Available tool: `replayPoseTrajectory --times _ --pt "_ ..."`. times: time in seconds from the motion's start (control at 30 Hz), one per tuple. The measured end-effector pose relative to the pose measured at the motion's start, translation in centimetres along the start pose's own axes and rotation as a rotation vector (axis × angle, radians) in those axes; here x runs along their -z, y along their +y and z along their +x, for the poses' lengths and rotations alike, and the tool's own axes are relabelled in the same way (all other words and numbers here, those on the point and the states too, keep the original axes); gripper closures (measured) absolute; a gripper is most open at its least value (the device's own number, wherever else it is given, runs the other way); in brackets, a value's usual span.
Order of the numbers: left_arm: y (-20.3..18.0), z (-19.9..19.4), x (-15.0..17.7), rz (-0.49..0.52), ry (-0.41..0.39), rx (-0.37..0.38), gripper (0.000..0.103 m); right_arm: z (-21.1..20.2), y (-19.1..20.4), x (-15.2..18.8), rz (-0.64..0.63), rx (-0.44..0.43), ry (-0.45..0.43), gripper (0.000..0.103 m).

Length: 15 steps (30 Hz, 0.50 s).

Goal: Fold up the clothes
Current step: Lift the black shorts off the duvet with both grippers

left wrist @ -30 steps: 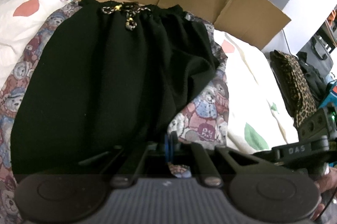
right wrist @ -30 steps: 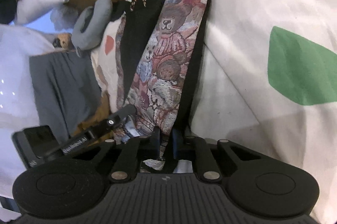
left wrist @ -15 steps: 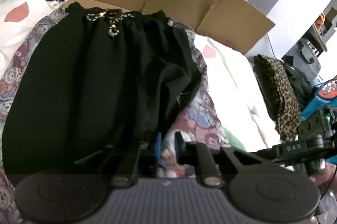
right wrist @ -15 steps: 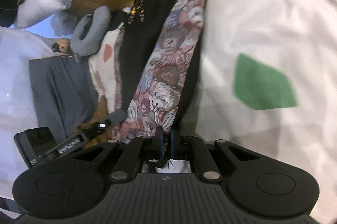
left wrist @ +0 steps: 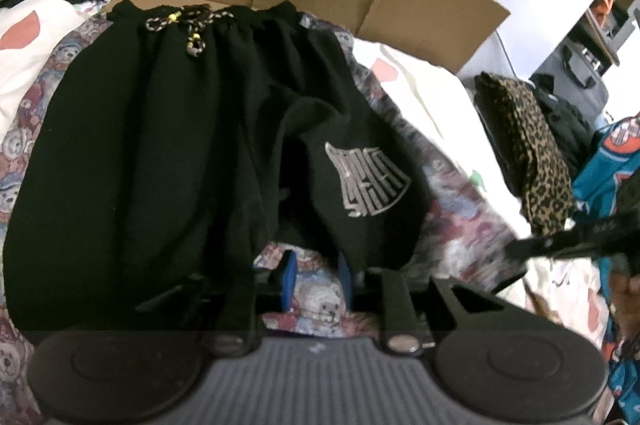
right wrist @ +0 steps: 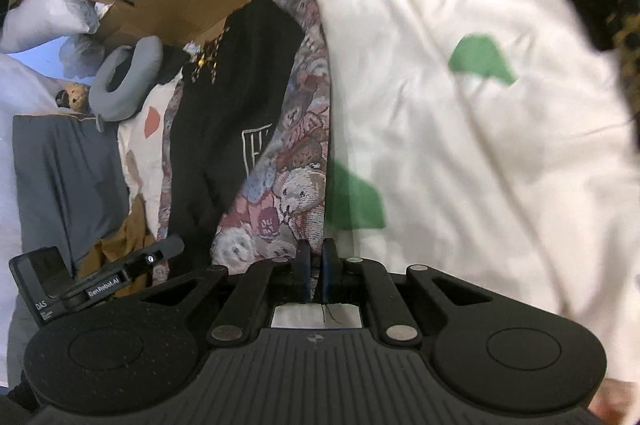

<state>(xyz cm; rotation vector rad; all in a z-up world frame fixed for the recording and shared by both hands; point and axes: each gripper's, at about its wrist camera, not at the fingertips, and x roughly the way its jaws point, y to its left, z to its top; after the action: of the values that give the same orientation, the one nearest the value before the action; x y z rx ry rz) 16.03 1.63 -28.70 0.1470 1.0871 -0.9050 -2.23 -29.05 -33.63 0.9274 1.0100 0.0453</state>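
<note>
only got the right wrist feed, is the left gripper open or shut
Observer: Open. The left gripper has its jaws apart, and only the bear-print fabric shows between them.
Operator: so its not on the black shorts
Observer: No. The black shorts lie flat ahead of it. The leg with the silver logo ends right at the fingertips but is not between them.
</note>
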Motion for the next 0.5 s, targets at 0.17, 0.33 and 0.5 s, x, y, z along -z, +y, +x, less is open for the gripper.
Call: replayPoseTrajectory --times 0.17,0.33,0.5 --pt "-0.1 0.8 0.4 -0.015 0.026 -0.016 0.076 -2.4 -0.5 -0.8 -0.018 0.049 -0.031 0.101" --pt "-0.2 1.0 0.6 -0.022 0.043 -0.009 0.074 -4.7 -0.8 -1.8 -0.023 0.093 -0.07 0.101" --pt "-0.7 1.4 1.1 -0.013 0.067 -0.007 0.07 -7.2 -1.4 -3.3 -0.027 0.144 -0.109 0.101"
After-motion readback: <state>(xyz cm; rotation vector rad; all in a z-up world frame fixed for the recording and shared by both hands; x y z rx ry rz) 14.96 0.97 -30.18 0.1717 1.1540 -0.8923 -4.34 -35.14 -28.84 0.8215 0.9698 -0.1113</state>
